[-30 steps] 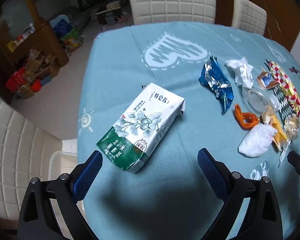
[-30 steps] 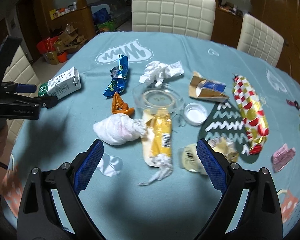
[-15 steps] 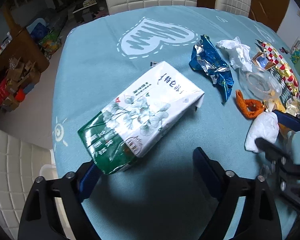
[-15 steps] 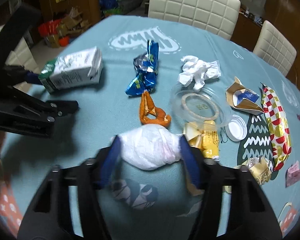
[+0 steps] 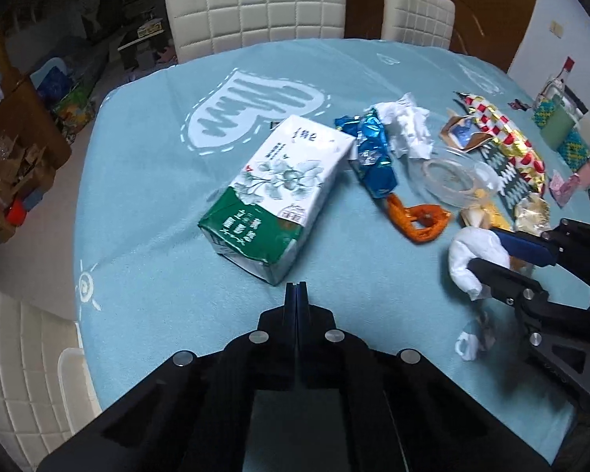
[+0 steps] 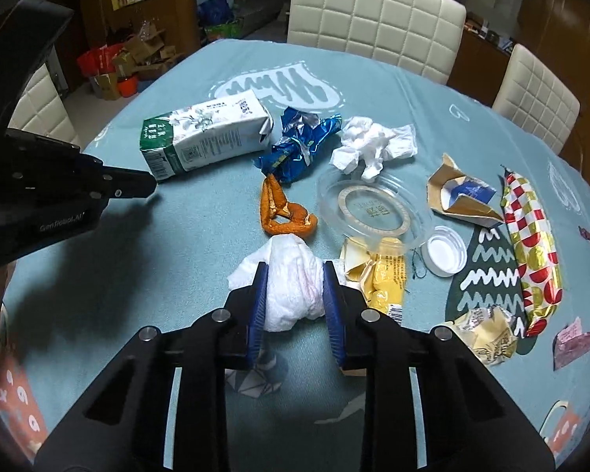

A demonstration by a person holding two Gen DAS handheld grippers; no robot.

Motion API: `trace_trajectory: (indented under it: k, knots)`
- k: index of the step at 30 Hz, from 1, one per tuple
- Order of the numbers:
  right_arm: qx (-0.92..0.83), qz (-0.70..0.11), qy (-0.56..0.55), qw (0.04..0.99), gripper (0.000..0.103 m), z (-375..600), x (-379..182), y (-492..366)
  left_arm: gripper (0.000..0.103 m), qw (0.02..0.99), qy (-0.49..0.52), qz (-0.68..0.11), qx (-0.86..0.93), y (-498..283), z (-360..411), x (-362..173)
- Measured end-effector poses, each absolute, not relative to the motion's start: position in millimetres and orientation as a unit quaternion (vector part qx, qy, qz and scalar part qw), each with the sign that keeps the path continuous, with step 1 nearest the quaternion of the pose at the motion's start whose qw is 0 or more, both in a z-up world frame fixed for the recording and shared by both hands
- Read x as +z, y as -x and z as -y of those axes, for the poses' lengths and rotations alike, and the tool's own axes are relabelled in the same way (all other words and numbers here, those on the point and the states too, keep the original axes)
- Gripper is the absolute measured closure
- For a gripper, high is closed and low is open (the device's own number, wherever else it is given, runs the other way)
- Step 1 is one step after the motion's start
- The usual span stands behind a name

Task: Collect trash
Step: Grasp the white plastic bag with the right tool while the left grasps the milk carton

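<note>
Two grippers are in play, and you hold the trash with only one of them: your right gripper (image 6: 295, 306) has its blue pads (image 6: 259, 310) pressed on either side of the crumpled white tissue wad (image 6: 291, 283), which bulges between and ahead of them, low over the light blue tablecloth (image 6: 200, 236); whether the wad is lifted clear of the cloth you cannot tell. Your left gripper (image 5: 296, 295) has its fingers pressed together on nothing, and it points at the white-and-green paper tissue pack (image 5: 279, 192), which lies just ahead of its tips. The pack's long axis runs away from that gripper and slightly to the right, green end nearest, so you would likely need to spread the fingers wide and straddle the pack across its short width. Your left gripper is clearly the nearer one to the pack; beside its far end lie the crumpled blue foil wrapper (image 5: 373, 157) and, closer to your right gripper, the twisted orange peel (image 6: 283, 212).
</note>
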State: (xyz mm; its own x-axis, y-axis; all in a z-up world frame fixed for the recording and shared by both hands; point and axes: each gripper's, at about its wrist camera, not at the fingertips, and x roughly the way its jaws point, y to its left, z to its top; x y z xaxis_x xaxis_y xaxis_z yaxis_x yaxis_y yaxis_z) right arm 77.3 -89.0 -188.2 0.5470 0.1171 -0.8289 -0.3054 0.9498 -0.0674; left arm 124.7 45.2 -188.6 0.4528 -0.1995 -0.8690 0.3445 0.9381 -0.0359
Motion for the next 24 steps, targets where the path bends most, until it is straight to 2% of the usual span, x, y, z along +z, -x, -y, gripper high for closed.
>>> trace_trajectory:
  k: [4, 5, 6, 7, 8, 16, 17, 18, 19, 20, 24]
  knots:
    - [0.119, -0.459, 0.092, 0.875, 0.074, 93, -185, -74, 0.1, 0.851, -0.112, -0.5, -0.114, -121, -47, -187]
    - [0.117, -0.459, 0.089, 0.876, 0.074, 95, -183, -74, 0.091, 0.85, -0.104, -0.504, -0.114, -123, -52, -186]
    - [0.115, -0.458, 0.087, 0.877, 0.074, 97, -182, -74, 0.058, 0.846, -0.093, -0.512, -0.115, -126, -57, -186]
    - [0.114, -0.457, 0.086, 0.878, 0.074, 98, -181, -73, 0.035, 0.847, -0.082, -0.513, -0.112, -131, -63, -183]
    - [0.113, -0.456, 0.085, 0.879, 0.074, 99, -180, -73, 0.018, 0.854, -0.079, -0.503, -0.112, -132, -66, -179]
    - [0.099, -0.461, 0.072, 0.879, 0.074, 107, -181, -83, 0.019, 0.846, -0.114, -0.499, -0.149, -170, -40, -183]
    - [0.098, -0.46, 0.071, 0.879, 0.074, 107, -181, -85, 0.023, 0.844, -0.119, -0.501, -0.152, -172, -38, -185]
    - [0.097, -0.46, 0.071, 0.88, 0.074, 107, -181, -86, 0.036, 0.842, -0.126, -0.502, -0.152, -174, -34, -188]
    - [0.096, -0.46, 0.071, 0.88, 0.074, 107, -181, -86, 0.043, 0.84, -0.129, -0.504, -0.152, -176, -32, -190]
    - [0.096, -0.46, 0.072, 0.88, 0.074, 108, -181, -87, 0.046, 0.84, -0.126, -0.505, -0.153, -176, -31, -191]
    - [0.095, -0.457, 0.071, 0.881, 0.074, 108, -178, -87, 0.05, 0.848, -0.13, -0.49, -0.153, -168, -36, -187]
